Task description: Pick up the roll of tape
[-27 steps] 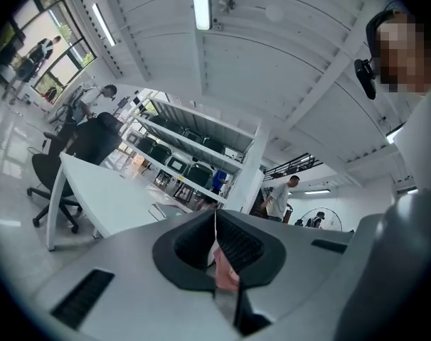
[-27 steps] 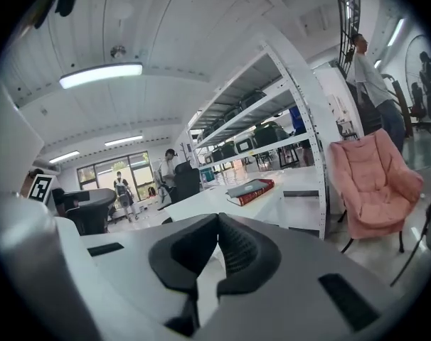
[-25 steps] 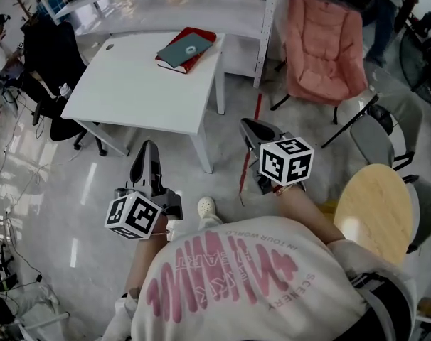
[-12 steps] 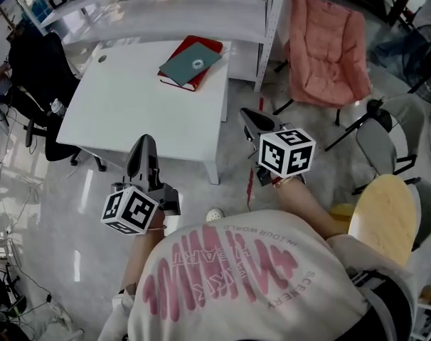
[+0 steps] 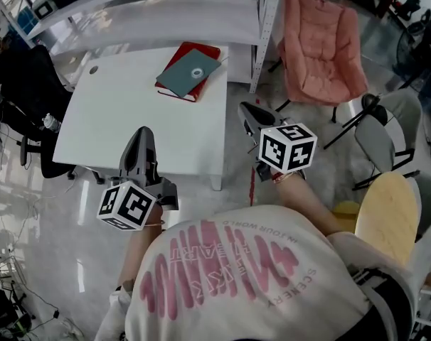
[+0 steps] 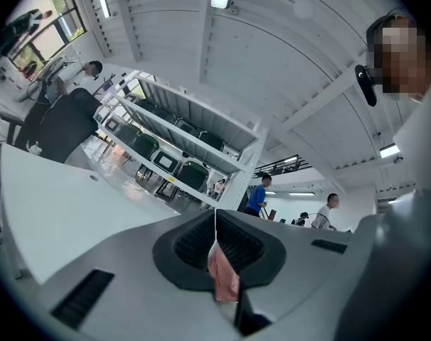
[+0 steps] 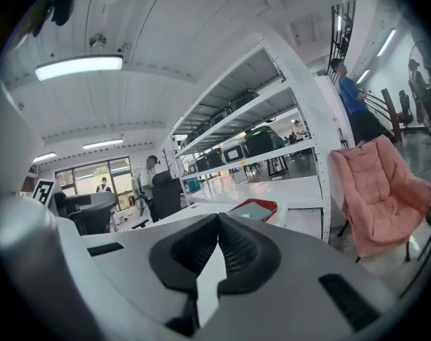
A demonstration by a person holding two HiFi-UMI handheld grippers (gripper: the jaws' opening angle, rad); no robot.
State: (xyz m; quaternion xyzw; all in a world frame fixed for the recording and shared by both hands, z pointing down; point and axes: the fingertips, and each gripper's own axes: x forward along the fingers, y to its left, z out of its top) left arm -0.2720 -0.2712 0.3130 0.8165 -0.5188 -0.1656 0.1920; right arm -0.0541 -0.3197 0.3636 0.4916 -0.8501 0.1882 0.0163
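Observation:
The roll of tape (image 5: 196,72) is a small pale ring lying on a grey-green book, which rests on a red book (image 5: 189,71) at the far right of the white table (image 5: 123,112). My left gripper (image 5: 141,135) hovers over the table's near edge, well short of the tape, its jaws shut and empty (image 6: 215,217). My right gripper (image 5: 245,109) is held off the table's right side, also shut with nothing in it (image 7: 217,222). In the right gripper view the red book (image 7: 254,208) shows ahead, but the tape cannot be made out there.
A white shelf rack (image 5: 173,6) stands behind the table. To the right are a pink folding chair (image 5: 322,45), a grey chair (image 5: 390,130) and a round wooden stool (image 5: 386,215). A black office chair (image 5: 27,77) is at the left. People stand far off.
Both grippers have moved forward toward the table. The left one has come from above the floor to above the table's near edge. Both stay shut.

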